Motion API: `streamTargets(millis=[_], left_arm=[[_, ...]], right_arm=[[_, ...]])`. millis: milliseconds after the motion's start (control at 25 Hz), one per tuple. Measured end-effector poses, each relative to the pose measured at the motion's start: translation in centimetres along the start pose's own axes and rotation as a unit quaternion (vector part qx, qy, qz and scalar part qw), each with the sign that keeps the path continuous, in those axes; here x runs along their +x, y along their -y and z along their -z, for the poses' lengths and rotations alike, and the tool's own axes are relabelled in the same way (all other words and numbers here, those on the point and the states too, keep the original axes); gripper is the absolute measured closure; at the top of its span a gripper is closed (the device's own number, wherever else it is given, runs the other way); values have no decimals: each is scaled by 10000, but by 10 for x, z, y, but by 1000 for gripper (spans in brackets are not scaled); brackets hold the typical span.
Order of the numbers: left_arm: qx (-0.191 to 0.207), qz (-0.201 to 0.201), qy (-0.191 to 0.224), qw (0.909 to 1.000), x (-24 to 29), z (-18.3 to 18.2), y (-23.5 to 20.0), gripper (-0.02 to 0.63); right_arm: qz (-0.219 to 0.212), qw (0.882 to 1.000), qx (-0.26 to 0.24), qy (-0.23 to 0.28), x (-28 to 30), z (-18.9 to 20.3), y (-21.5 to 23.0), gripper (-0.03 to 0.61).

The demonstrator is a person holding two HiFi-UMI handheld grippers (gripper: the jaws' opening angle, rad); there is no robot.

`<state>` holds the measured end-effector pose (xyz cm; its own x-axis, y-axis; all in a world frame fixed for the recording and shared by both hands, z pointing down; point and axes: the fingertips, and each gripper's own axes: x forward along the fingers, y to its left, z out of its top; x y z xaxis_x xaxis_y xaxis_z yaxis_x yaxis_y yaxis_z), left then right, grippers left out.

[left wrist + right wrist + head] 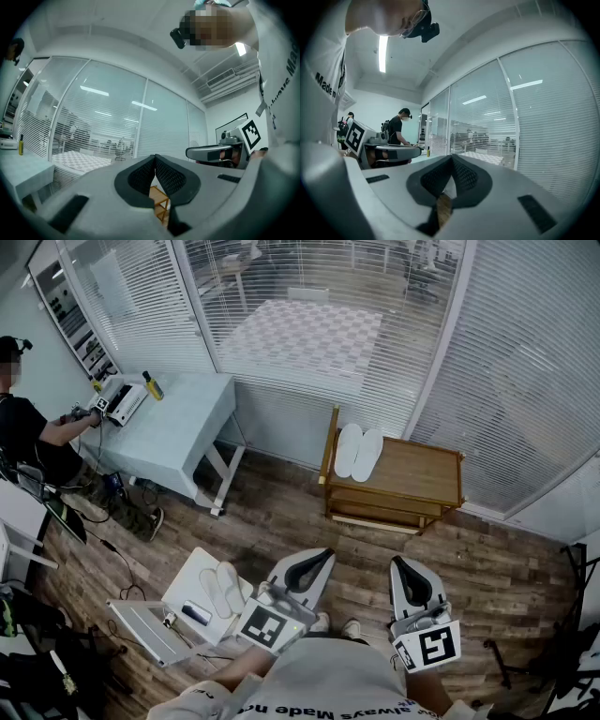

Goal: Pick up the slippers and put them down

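The left gripper and the right gripper are holding jaws together, empty; the white slippers are lying paired on the wooden rack, likely light and floppy, best pinched across both heel edges

Dark item beside the near slippers is unidentifiable.

Pair of slippers on top of wooden rack, at its left end; table well left of rack; second pair of slippers on low stool, front left, before table
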<state>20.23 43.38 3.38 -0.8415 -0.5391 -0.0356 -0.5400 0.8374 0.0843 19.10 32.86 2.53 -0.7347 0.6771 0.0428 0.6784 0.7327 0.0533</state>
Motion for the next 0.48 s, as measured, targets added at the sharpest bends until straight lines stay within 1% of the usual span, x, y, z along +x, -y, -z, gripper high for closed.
streamTargets(millis=[120,240,400,480], left_arm=[[-61,-7,7,10000,-8,0,-4,601],[-93,1,74,9999,-14,0,-9,601],[-40,32,152,9999,-22,2,-16,601],[-86,34,94,9999,-24,5,-18,601]], right_arm=[[89,9999,-6,124,1,-7,-6,565],[148,9996,111,234,1,-9,-11,563],[195,9995,165,199,3,-5,-18,563],[203,9995,199,146,3,-2,-20,563]])
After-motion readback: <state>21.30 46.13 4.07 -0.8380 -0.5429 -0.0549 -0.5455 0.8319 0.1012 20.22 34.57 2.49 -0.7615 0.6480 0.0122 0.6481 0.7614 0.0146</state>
